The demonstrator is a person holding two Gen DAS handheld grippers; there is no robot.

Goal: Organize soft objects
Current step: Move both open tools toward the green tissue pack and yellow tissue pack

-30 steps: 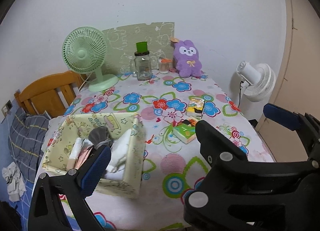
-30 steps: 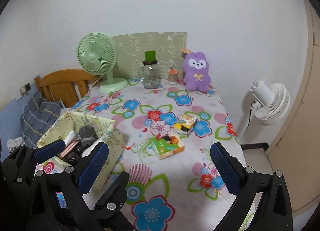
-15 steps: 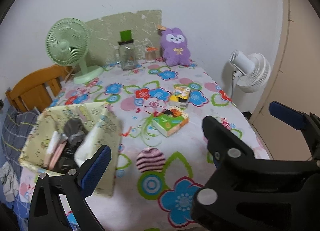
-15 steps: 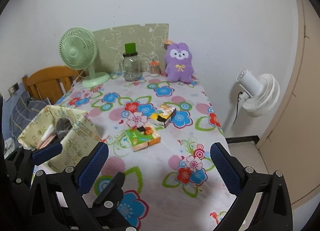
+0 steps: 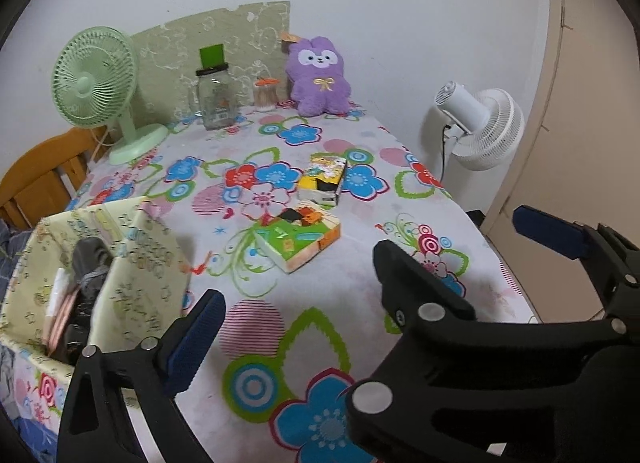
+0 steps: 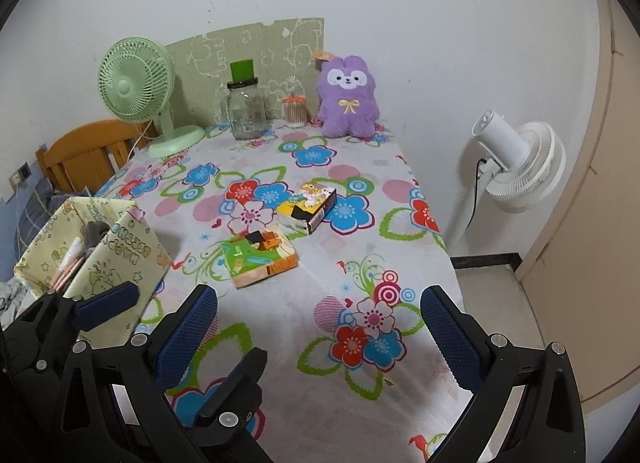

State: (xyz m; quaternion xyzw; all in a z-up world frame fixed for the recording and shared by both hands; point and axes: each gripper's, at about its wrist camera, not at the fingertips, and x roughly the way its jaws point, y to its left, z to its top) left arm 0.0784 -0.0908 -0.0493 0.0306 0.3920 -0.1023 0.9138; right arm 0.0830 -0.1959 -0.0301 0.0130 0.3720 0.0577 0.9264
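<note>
On floral table point(image 6: 280, 343) | both grippers wide, empty — right gripper point(image 6: 320, 323), left gripper point(image 5: 368, 271) | socket point(image 6: 24, 173) — right view only

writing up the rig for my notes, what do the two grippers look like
Both look alike: black plastic frames with angular linkage arms, joined by round silver rivets or screw heads. The fingers carry blue pads with a fine cross-hatched grip texture. The left gripper and right gripper show no cables or printed markings, and no hand or sleeve is in view.
</note>
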